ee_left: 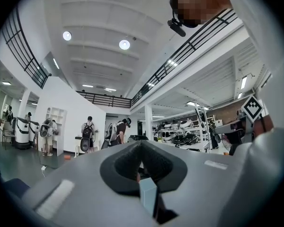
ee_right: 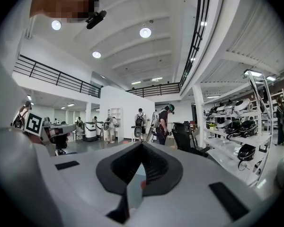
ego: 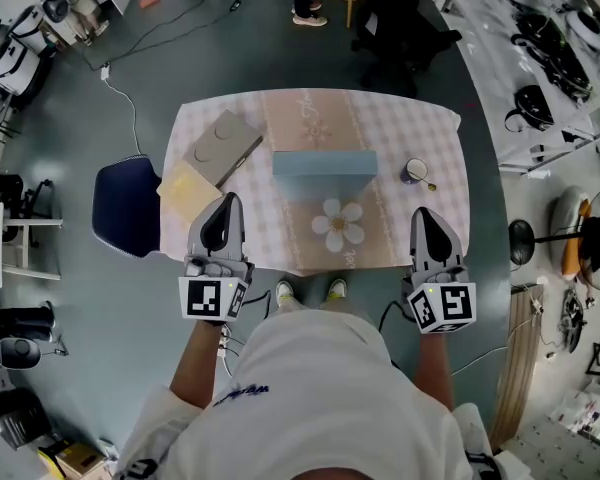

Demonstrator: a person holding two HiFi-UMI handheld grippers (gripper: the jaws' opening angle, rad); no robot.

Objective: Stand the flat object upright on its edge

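Left tool [ego: 223, 203] and right tool [ego: 421, 215] hover closed, apart from blue box [ego: 324, 164].

A dark grey-green floor [ego: 130, 88] fills the head view, with a white cable [ego: 132, 108] trailing at upper left. A table [ego: 425, 133] under a checked cloth stands at centre, with a blue chair [ego: 125, 206] at its left. Shelving [ego: 540, 38] holding helmets runs up the right edge. In the gripper views, round ceiling lights [ee_left: 124, 44] glow above a black-railed balcony [ee_left: 23, 51] and white walls [ee_left: 71, 117].
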